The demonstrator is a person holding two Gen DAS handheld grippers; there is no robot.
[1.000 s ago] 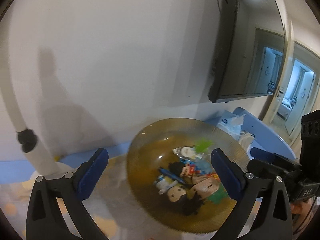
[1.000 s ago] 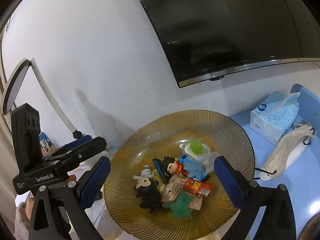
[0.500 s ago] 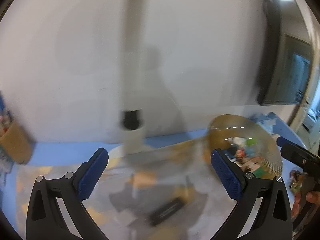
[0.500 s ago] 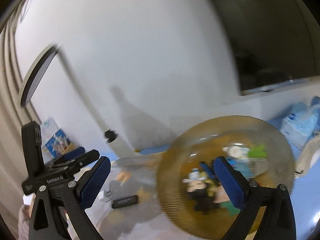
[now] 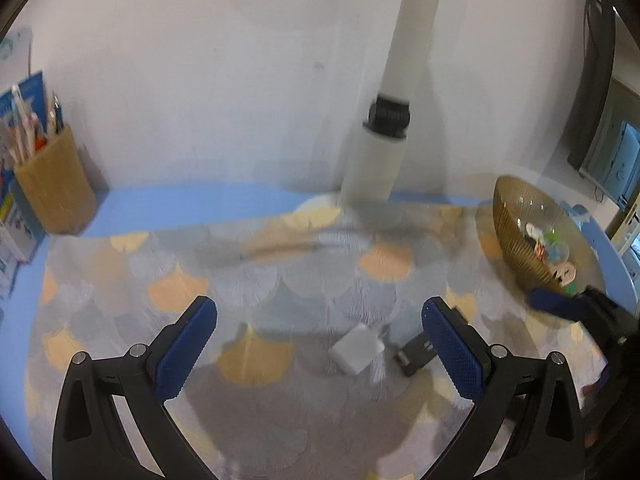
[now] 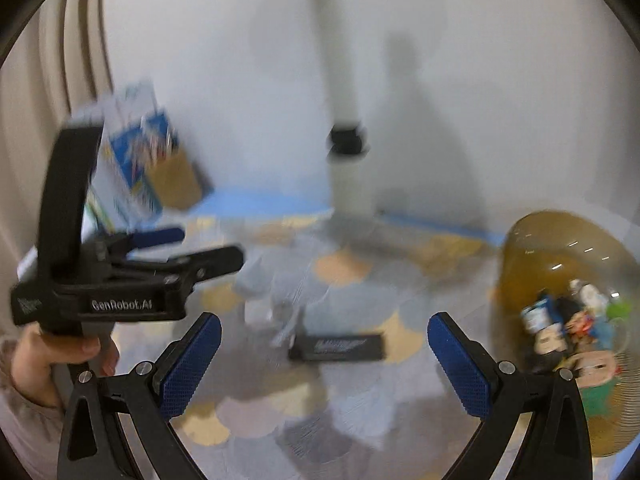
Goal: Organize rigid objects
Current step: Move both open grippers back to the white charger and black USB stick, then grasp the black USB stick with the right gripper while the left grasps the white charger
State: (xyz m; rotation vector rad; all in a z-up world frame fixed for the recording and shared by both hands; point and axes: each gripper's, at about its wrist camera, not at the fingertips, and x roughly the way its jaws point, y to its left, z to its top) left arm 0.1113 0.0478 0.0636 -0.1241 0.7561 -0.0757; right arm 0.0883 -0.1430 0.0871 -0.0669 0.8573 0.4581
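Note:
My left gripper [image 5: 320, 344] is open and empty above a patterned mat [image 5: 256, 280]. A white block [image 5: 357, 349] and a flat black bar [image 5: 416, 354] lie on the mat just ahead of it, between its fingers. An amber glass bowl [image 5: 516, 252] with several small toys sits at the right. In the right wrist view my right gripper [image 6: 324, 360] is open and empty, with the black bar [image 6: 338, 347] lying between its fingers. The amber bowl [image 6: 536, 256] holds several toys at the right. The left gripper [image 6: 132, 272] shows at the left, held by a hand [image 6: 60, 356].
A white lamp post [image 5: 384, 144] rises from the mat's far edge against the wall. A tan pen holder [image 5: 54, 188] with pens and some boxes stand at the far left. A dark screen [image 5: 596, 92] hangs at the right. The right wrist view is blurred.
Both grippers have swung left, away from the bowl, and now face the mat with the black bar and white block. Both stay open and empty.

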